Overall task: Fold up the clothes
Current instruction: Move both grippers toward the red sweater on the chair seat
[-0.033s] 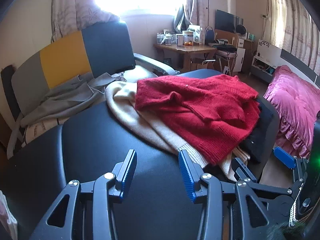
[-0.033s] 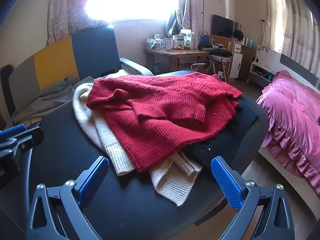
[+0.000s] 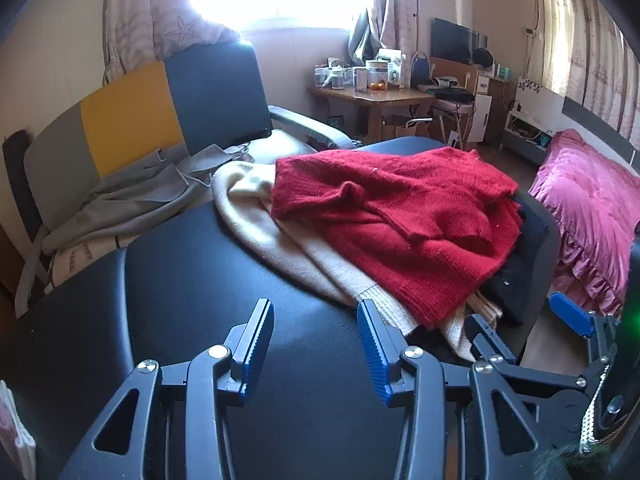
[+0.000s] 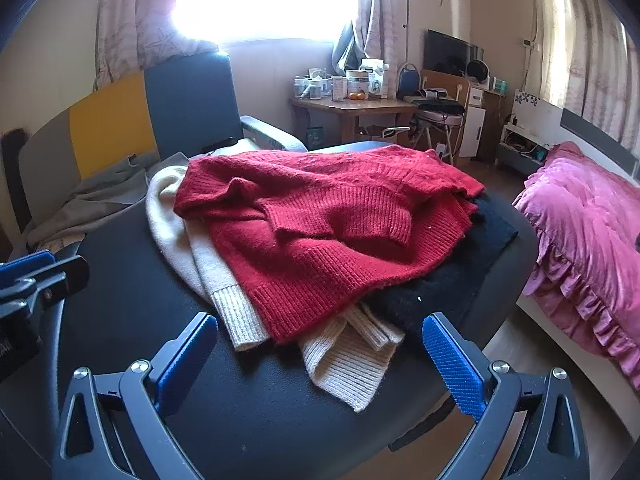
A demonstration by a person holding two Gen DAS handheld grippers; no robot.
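Change: the earlier pictures share this instant, so nothing has moved.
Left wrist view: my left gripper (image 3: 316, 344) hangs spread and empty over the black surface (image 3: 200, 280); the red sweater (image 3: 400, 224) tops a cream sweater (image 3: 280, 248).
Right wrist view: my right gripper (image 4: 320, 352) gapes wide, empty, before the cream cuffs (image 4: 352, 360); a black garment (image 4: 448, 280) lies underneath.
Technique: I judge hem corners the best grip, lifting red alone.
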